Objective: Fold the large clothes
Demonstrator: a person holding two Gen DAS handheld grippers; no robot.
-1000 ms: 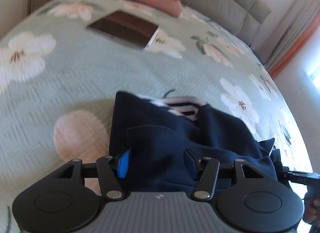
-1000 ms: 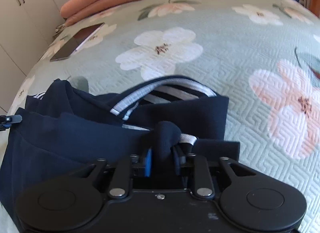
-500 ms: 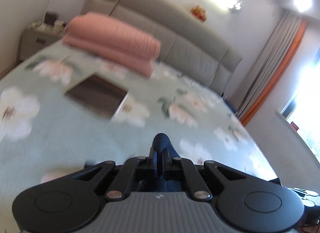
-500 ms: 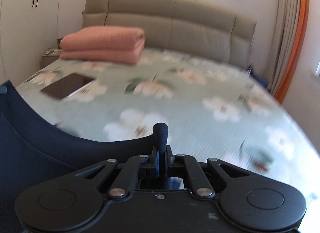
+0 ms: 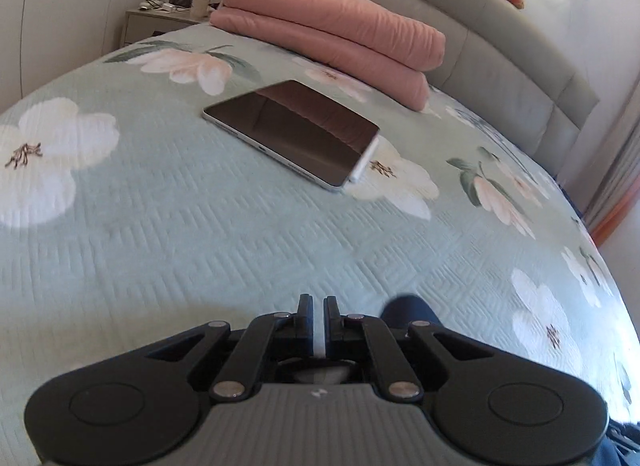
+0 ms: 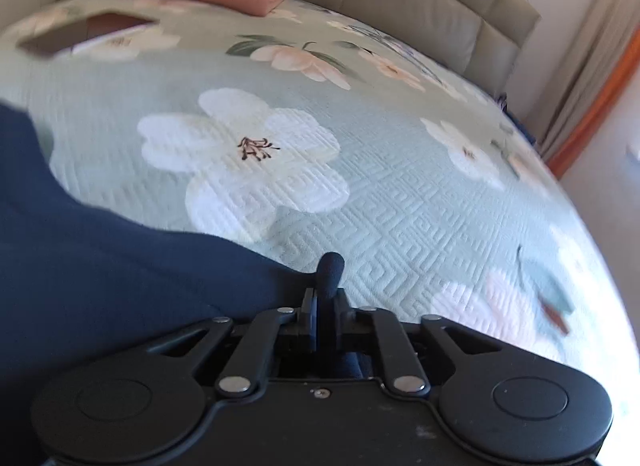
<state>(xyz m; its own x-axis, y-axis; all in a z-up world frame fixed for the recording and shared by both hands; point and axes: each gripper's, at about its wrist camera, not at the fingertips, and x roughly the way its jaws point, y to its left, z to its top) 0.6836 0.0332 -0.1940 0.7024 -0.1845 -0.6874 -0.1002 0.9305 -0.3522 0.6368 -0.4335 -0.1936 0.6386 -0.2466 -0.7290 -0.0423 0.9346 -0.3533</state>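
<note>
Right gripper [image 6: 325, 302] pinches the navy garment [image 6: 120, 266]; left gripper [image 5: 318, 314] looks nearly pressed together, empty; folding seems unfinished.

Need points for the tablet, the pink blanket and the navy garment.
tablet [image 5: 294, 127], left wrist view, middle of its dark screen.
pink blanket [image 5: 332, 21], left wrist view, top fold of the stack.
navy garment [image 6: 100, 266], right wrist view, broad cloth left of the gripper.
</note>
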